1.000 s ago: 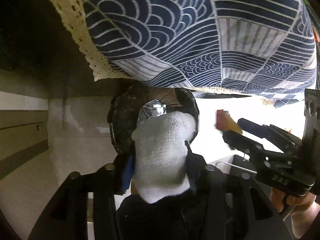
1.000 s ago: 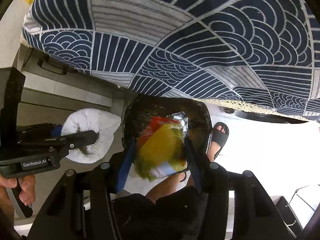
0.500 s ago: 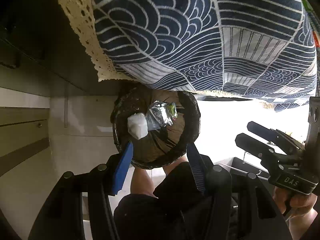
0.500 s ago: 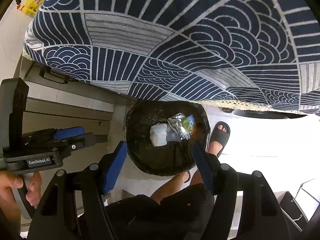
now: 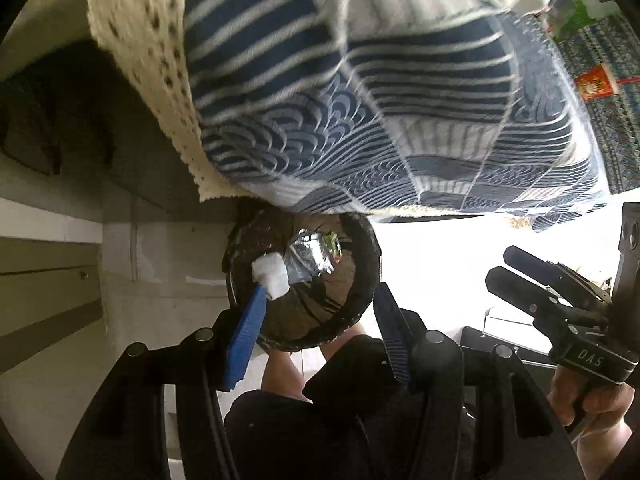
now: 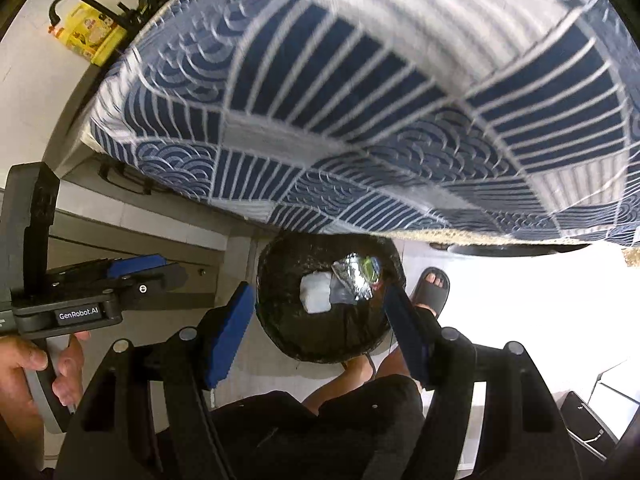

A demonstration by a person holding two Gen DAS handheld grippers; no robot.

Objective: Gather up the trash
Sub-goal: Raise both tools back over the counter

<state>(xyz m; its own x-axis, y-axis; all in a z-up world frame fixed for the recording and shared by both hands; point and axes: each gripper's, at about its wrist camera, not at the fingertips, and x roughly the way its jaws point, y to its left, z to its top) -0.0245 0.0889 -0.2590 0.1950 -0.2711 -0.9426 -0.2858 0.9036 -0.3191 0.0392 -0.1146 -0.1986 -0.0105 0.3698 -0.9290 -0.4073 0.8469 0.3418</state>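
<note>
Both my left gripper (image 5: 316, 334) and right gripper (image 6: 320, 332) hang spread and empty above the bin (image 6: 280, 320), where the tissue wad (image 6: 316, 298) and foil wrapper (image 6: 354, 280) lie. I'd lift clear of the tablecloth (image 6: 360, 120) before seeking more trash.

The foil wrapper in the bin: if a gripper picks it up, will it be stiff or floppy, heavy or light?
The foil wrapper looks crumpled and creased, so it is probably thin and floppy and would deform under the fingers. It seems flat and empty, so likely very light. Its shiny surface may be slippery; a pinch on a fold would probably hold better. It lies beside the tissue in the bin.
</note>
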